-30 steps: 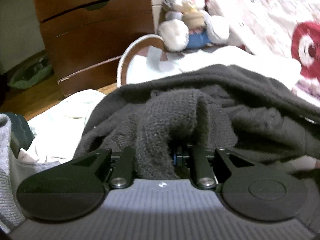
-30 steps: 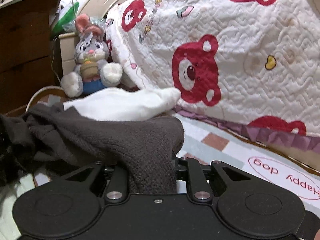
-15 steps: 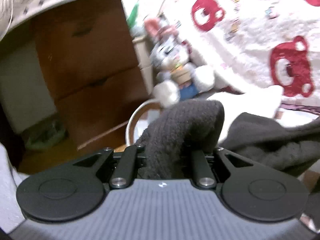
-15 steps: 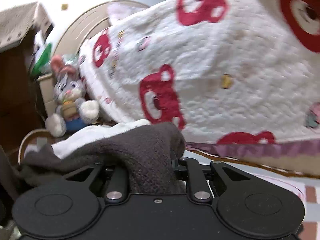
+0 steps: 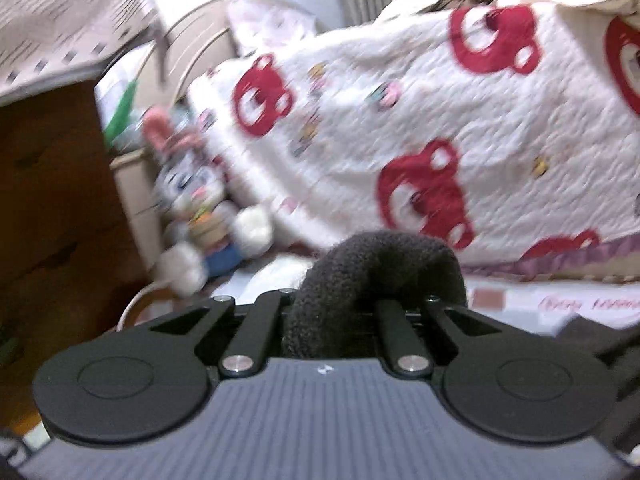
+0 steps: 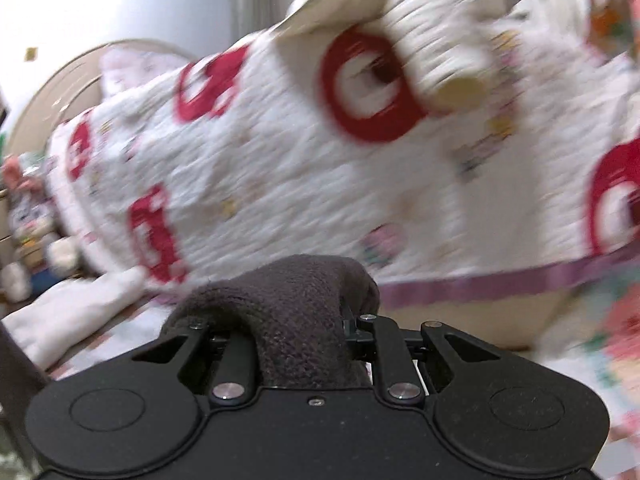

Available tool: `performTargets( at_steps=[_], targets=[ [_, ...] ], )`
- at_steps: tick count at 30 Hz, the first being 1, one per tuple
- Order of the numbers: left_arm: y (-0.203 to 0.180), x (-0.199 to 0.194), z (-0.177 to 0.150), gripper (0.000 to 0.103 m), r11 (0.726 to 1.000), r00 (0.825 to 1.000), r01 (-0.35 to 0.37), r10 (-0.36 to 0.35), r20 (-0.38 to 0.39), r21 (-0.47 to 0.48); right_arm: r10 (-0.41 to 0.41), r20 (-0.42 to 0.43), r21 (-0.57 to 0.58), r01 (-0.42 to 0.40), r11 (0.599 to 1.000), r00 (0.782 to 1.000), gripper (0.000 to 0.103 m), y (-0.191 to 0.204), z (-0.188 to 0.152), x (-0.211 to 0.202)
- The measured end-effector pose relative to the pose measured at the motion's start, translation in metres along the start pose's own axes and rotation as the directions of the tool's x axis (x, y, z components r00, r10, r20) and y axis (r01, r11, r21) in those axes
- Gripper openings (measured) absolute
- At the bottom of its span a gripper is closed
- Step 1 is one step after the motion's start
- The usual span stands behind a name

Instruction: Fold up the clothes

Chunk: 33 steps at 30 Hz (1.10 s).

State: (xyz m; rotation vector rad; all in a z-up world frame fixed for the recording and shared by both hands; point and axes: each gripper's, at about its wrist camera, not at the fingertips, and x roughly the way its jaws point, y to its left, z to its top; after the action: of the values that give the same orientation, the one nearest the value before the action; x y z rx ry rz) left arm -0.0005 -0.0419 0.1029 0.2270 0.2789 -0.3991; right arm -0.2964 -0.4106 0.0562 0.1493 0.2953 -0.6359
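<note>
Bear-print quilt (image 5: 420, 120) behind, hand-held grippers clamping dark garment (image 5: 376, 276)

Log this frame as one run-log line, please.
stage: lifting | left claw: shut on dark fleece garment | right claw: shut on same garment | backdrop: bear-print quilt | views motion-blurred

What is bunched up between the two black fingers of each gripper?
A fold of the dark knit garment. The left wrist view shows it clamped in the left gripper, the right wrist view in the right gripper. The fingertips are hidden under it.
</note>
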Motion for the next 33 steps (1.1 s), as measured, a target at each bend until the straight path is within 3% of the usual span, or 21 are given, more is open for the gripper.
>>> performTargets(
  at_steps=[3,6,9,10,11,13,15,17,19,22,23,27,31,33],
  targets=[
    [-0.023,-0.008,0.027,0.007,1.0,0.996,0.027,-0.027,0.083,-0.006,-0.09,0.051,-0.006,0.09,0.996,0.995,0.019,-0.039,0.023,-0.037],
    [-0.035,-0.019,0.042,0.007,0.998,0.986,0.044,-0.038,0.16,-0.038,-0.167,-0.014,-0.046,0.166,0.985,0.986,0.019,-0.074,0.008,-0.037],
    [-0.045,-0.027,0.03,0.007,0.993,0.98,0.071,-0.052,0.191,-0.093,-0.245,-0.079,-0.092,0.238,0.967,0.966,0.023,-0.109,-0.008,-0.037],
    [-0.052,-0.026,0.019,0.007,0.992,0.982,0.08,-0.061,0.181,-0.095,-0.271,-0.099,-0.109,0.261,0.959,0.957,0.032,-0.121,-0.013,-0.036],
    [-0.061,-0.022,0.004,0.007,0.993,0.987,0.087,-0.075,0.141,-0.081,-0.297,-0.12,-0.125,0.283,0.951,0.947,0.052,-0.132,-0.018,-0.036],
    [-0.085,-0.004,-0.034,0.007,0.993,0.993,0.117,-0.116,0.006,-0.033,-0.349,-0.158,-0.16,0.325,0.932,0.924,0.081,-0.156,-0.029,-0.036],
    [-0.094,0.007,-0.066,0.008,0.991,0.986,0.131,-0.133,-0.101,-0.021,-0.401,-0.194,-0.196,0.365,0.91,0.895,0.083,-0.179,-0.039,-0.035],
    [-0.101,0.015,-0.096,0.008,0.99,0.971,0.139,-0.139,-0.193,-0.016,-0.362,-0.23,-0.16,0.332,0.93,0.903,0.068,-0.176,-0.057,-0.035],
    [-0.108,0.024,-0.126,0.007,0.989,0.948,0.147,-0.144,-0.283,-0.012,-0.319,-0.263,-0.12,0.297,0.947,0.91,0.066,-0.171,-0.074,-0.035],
    [-0.118,0.036,-0.171,0.008,0.987,0.898,0.159,-0.148,-0.414,-0.008,-0.251,-0.309,-0.057,0.246,0.968,0.917,0.07,-0.164,-0.101,-0.034],
    [-0.119,0.037,-0.175,0.008,0.986,0.893,0.165,-0.153,-0.424,-0.008,-0.228,-0.324,-0.036,0.229,0.973,0.918,0.07,-0.162,-0.11,-0.034],
    [-0.122,0.035,-0.172,0.009,0.987,0.9,0.161,-0.149,-0.409,-0.005,-0.13,-0.375,0.053,0.162,0.985,0.918,0.073,-0.153,-0.146,-0.034],
    [-0.124,0.042,-0.177,0.009,0.988,0.897,0.155,-0.131,-0.423,0.023,-0.029,-0.417,0.145,0.098,0.985,0.908,0.074,-0.144,-0.182,-0.033],
    [-0.124,0.042,-0.18,0.009,0.987,0.892,0.156,-0.132,-0.432,0.022,-0.038,-0.422,0.136,0.105,0.985,0.906,0.074,-0.14,-0.19,-0.033]
  ],
)
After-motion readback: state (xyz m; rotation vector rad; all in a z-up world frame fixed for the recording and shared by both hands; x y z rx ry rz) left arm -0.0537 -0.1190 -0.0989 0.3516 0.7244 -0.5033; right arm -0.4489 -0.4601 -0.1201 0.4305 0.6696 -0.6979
